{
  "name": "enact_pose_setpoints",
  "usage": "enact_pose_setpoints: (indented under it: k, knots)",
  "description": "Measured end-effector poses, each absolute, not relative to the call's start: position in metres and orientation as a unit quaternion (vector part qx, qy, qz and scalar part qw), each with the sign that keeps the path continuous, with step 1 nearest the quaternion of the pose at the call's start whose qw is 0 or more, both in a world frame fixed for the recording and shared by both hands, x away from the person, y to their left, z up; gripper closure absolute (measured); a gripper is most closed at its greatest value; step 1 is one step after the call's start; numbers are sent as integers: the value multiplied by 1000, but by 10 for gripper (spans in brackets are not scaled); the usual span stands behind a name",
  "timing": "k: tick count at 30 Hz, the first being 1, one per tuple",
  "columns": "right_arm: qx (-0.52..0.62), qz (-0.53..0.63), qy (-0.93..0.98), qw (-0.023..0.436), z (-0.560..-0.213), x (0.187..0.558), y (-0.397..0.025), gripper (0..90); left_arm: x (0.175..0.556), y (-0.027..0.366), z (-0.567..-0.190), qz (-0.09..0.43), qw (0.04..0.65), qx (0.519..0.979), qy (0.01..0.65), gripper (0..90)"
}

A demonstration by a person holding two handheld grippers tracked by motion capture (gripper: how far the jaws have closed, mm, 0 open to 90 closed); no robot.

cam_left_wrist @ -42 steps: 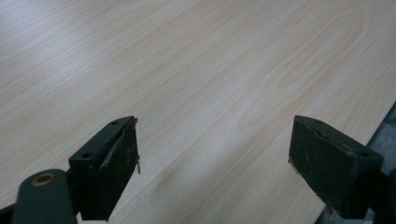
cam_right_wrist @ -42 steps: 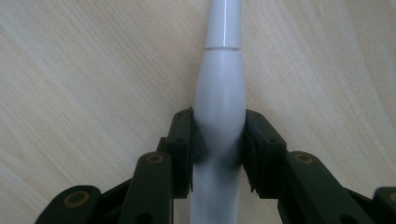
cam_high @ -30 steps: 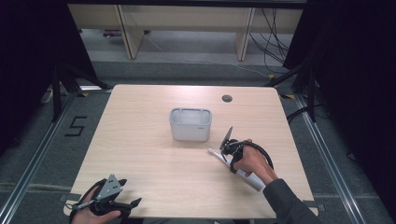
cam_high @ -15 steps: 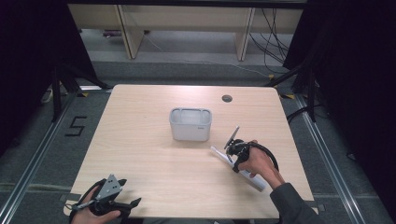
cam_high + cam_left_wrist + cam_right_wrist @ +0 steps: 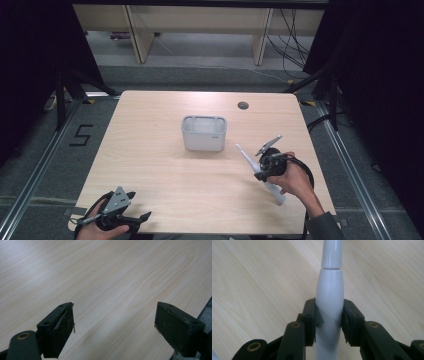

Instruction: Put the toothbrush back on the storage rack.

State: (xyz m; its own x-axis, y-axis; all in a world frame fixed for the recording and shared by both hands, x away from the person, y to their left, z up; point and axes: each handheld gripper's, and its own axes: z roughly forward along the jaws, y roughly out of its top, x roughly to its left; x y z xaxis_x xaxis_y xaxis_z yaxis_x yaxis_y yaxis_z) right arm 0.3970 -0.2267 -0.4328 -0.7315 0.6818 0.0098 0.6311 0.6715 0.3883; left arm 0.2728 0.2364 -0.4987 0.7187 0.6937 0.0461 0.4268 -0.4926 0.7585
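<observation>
White toothbrush (image 5: 329, 302) clamped between the black jaws of the right gripper (image 5: 329, 315), brass-coloured screws on its arms. Pale grey bin (image 5: 204, 132) beyond it. Table (image 5: 150, 150) under both: light wood grain. Left gripper (image 5: 115, 327): black, grey plate on top.

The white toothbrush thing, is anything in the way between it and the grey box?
Nothing visible is. The right gripper is clamped on the white toothbrush, and bare table lies between it and the grey box.
</observation>
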Motion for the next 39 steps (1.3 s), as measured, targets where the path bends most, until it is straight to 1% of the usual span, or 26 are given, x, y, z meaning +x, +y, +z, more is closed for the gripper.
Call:
enact_pose_setpoints:
  k: [3, 5, 6, 9, 11, 12, 15, 17, 19, 20, 21, 22, 23, 24, 25, 26, 28, 29, 30, 31, 32, 33, 35, 36, 38, 39]
  knots:
    - [372, 229, 896, 76, -428, 389, -237, 672, 273, 236, -500, 176, 377, 846, 334, 154]
    - [388, 240, 886, 85, -423, 383, -243, 672, 274, 236, -500, 190, 376, 846, 328, 154]
    - [376, 252, 887, 89, -423, 383, -245, 672, 272, 235, -500, 176, 380, 843, 337, 155]
    - [373, 289, 875, 104, -415, 378, -251, 672, 275, 236, -499, 187, 371, 848, 328, 154]
    - [371, 308, 870, 104, -411, 377, -252, 672, 274, 236, -500, 182, 374, 847, 331, 155]
    - [372, 317, 864, 118, -410, 377, -252, 672, 272, 236, -500, 175, 379, 844, 337, 154]
    - [347, 352, 859, 131, -407, 380, -253, 672, 273, 236, -500, 175, 381, 843, 337, 154]
    - [353, 373, 848, 129, -406, 381, -251, 672, 272, 235, -500, 169, 385, 842, 339, 154]
    - [357, 386, 840, 131, -406, 382, -250, 672, 273, 237, -499, 180, 376, 848, 328, 154]
    - [358, 391, 837, 133, -405, 384, -250, 672, 272, 235, -499, 169, 382, 842, 340, 154]
    - [353, 397, 836, 137, -406, 387, -249, 672, 272, 236, -499, 175, 376, 843, 342, 154]
    - [347, 410, 830, 153, -406, 390, -250, 672, 273, 237, -499, 181, 378, 846, 331, 154]
    - [358, 414, 825, 141, -405, 389, -249, 672, 273, 236, -499, 178, 378, 845, 333, 154]
    - [346, 423, 824, 150, -406, 393, -249, 672, 273, 237, -499, 178, 376, 847, 332, 154]
    - [359, 429, 817, 143, -406, 393, -247, 671, 272, 236, -500, 171, 386, 842, 337, 154]
    - [354, 432, 816, 149, -406, 396, -247, 672, 274, 238, -499, 181, 376, 848, 327, 154]
    - [360, 441, 809, 149, -406, 398, -245, 672, 273, 237, -499, 180, 379, 844, 334, 154]
    - [350, 437, 813, 160, -405, 401, -246, 671, 272, 236, -499, 175, 380, 844, 335, 154]
    - [360, 443, 807, 152, -405, 400, -244, 671, 272, 237, -499, 177, 377, 845, 335, 155]
    - [350, 441, 810, 163, -405, 403, -245, 672, 272, 237, -499, 177, 378, 844, 338, 155]
    - [360, 442, 807, 152, -404, 403, -243, 671, 273, 237, -499, 179, 378, 844, 335, 155]
    - [351, 448, 805, 166, -405, 406, -243, 672, 273, 237, -499, 180, 378, 844, 334, 154]
    - [359, 448, 804, 151, -403, 407, -241, 671, 272, 237, -499, 176, 378, 846, 331, 154]
    - [351, 451, 805, 161, -403, 409, -241, 671, 272, 236, -499, 177, 378, 844, 337, 154]
    - [356, 455, 801, 157, -402, 411, -239, 671, 273, 237, -499, 180, 378, 845, 334, 154]
    - [352, 459, 798, 167, -402, 414, -239, 671, 272, 236, -499, 178, 380, 842, 340, 155]
